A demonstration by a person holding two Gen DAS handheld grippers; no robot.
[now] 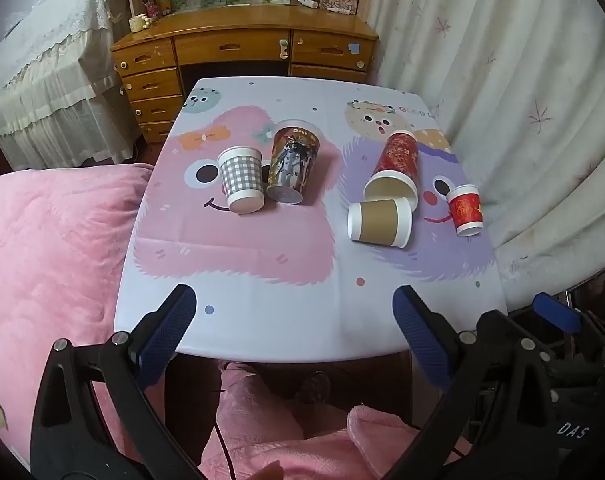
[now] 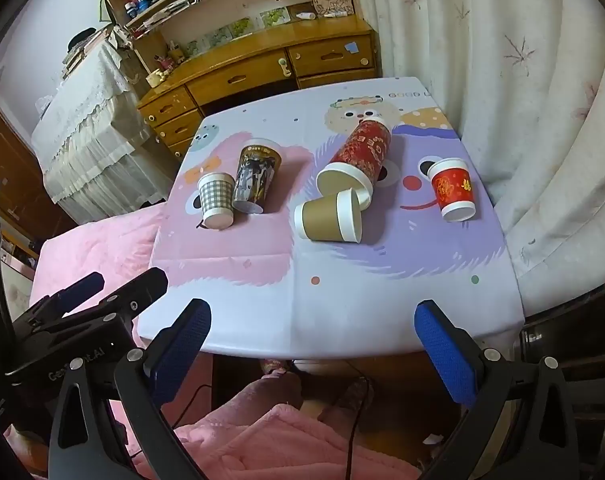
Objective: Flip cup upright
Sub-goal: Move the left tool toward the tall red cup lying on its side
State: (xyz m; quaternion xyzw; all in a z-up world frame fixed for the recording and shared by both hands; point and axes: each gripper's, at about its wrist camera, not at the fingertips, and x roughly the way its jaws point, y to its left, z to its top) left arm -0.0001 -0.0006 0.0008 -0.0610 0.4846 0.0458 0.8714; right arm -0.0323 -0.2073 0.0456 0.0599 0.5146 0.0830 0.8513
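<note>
Several paper cups are on the small table (image 1: 286, 320). A grey checked cup (image 1: 241, 179) and a dark printed cup (image 1: 293, 166) stand upside down at the left. A tall red cup (image 1: 396, 164) and a brown cup (image 1: 380, 222) lie on their sides. A small red cup (image 1: 465, 210) stands upside down at the right. They also show in the right wrist view: checked cup (image 2: 216, 199), dark cup (image 2: 256, 180), tall red cup (image 2: 360, 154), brown cup (image 2: 329, 217), small red cup (image 2: 452, 189). My left gripper (image 1: 294, 306) and right gripper (image 2: 312, 320) are open and empty at the table's near edge.
A pink blanket (image 1: 50, 248) lies left of the table. A white curtain (image 1: 522, 100) hangs along the right. A wooden desk with drawers (image 1: 242, 52) stands behind the table. The person's pink-clad legs (image 1: 262, 420) are below the near edge.
</note>
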